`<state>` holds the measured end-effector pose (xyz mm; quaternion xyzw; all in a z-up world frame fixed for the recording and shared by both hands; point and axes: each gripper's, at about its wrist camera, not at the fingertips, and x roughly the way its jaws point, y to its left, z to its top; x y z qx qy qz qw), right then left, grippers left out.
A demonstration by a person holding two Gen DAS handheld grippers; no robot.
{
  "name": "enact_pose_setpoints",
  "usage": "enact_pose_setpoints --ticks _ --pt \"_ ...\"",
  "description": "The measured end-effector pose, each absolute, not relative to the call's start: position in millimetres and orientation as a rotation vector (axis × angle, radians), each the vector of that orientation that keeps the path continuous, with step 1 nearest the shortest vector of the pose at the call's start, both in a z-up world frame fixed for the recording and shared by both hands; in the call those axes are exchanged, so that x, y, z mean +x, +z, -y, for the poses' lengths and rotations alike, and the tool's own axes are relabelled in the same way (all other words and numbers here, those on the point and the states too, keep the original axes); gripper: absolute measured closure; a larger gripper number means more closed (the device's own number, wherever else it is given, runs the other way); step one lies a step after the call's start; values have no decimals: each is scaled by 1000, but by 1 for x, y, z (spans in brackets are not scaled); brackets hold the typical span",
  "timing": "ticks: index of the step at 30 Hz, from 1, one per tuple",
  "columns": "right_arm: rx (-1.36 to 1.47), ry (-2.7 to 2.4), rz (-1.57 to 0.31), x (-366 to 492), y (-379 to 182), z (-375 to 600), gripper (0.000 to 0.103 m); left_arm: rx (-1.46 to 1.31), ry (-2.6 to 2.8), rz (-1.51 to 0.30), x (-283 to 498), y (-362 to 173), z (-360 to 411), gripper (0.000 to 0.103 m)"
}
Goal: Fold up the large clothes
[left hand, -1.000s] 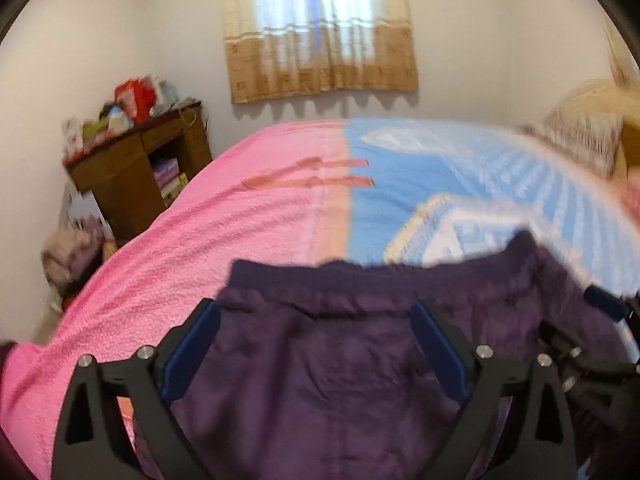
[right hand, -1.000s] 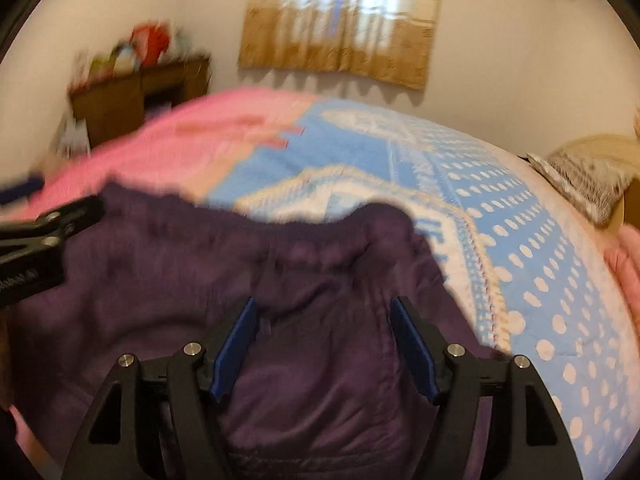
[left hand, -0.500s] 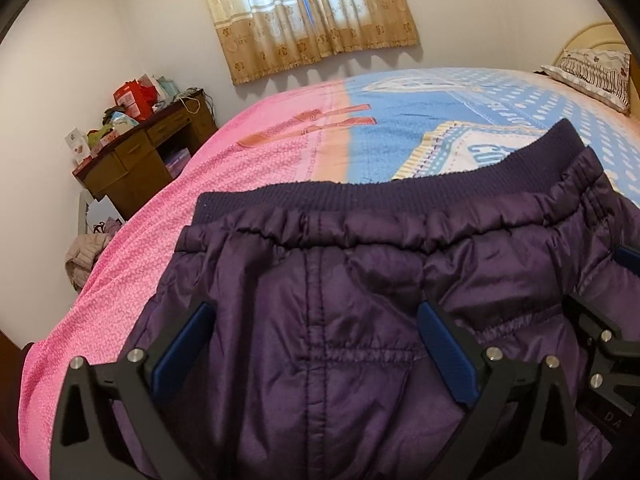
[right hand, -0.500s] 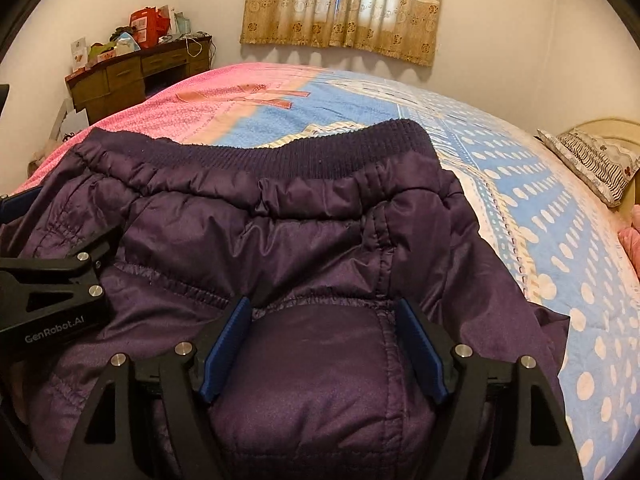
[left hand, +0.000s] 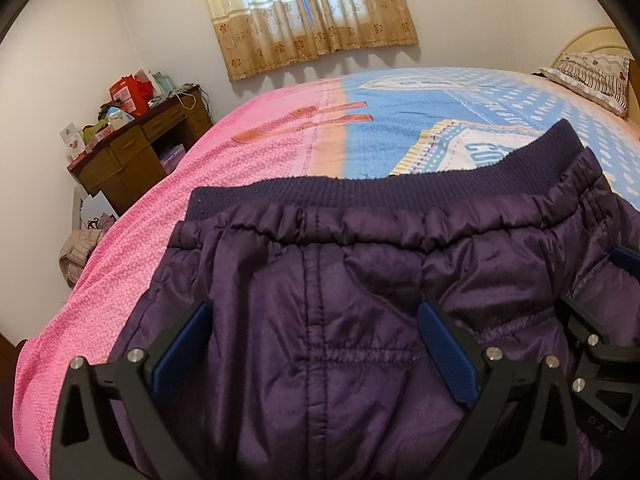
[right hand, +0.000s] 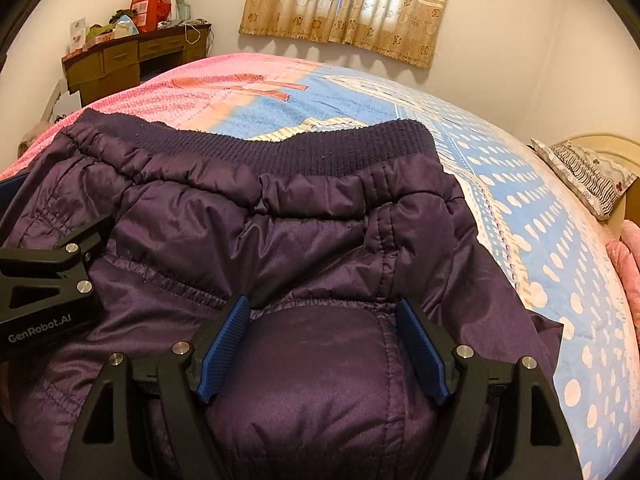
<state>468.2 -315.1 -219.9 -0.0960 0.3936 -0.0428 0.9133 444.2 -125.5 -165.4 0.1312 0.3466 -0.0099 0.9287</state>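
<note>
The purple padded jacket (left hand: 328,300) lies on the bed (left hand: 248,160), spread across its near edge, the ribbed hem band (left hand: 360,192) turned toward the middle of the bed and the far side with the curtained window (left hand: 308,12). The jacket's left part rests on the pink half of the bedspread, its right part on the blue dotted half (right hand: 540,240). The left gripper (left hand: 316,340) stands with jaws well apart over the quilted shell; cloth fills the space between the blue pads, but no pad is seen pressing on it. The right gripper (right hand: 320,344) likewise stands apart, its jaws having just been opening, with a rounded bulge of padded cloth between the pads and no evident pinch. The two tools sit just beside each other, each visible at the edge of the other's view. Judgement: a fold has been laid down and is being released. To do this well, both tools should draw back clear of the cloth without dragging the slippery shell, and the bulge under the right gripper should be pressed flat so the padding does not spring open. The hem band is uneven, higher at the right; it should be squared before the next fold. The pillow (right hand: 584,172) at the bed's right end and the cluttered desk (left hand: 136,148) beyond the left side are well apart from the work.
</note>
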Motion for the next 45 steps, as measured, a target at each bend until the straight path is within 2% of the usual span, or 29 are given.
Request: enact_pose_setpoints --ticks 38,45 --pt "-229 -109 -813 471 -221 308 26 257 -29 -717 440 -165 124 0" --pt "-207 -99 -800 468 -218 314 26 236 -173 -714 418 -130 99 0"
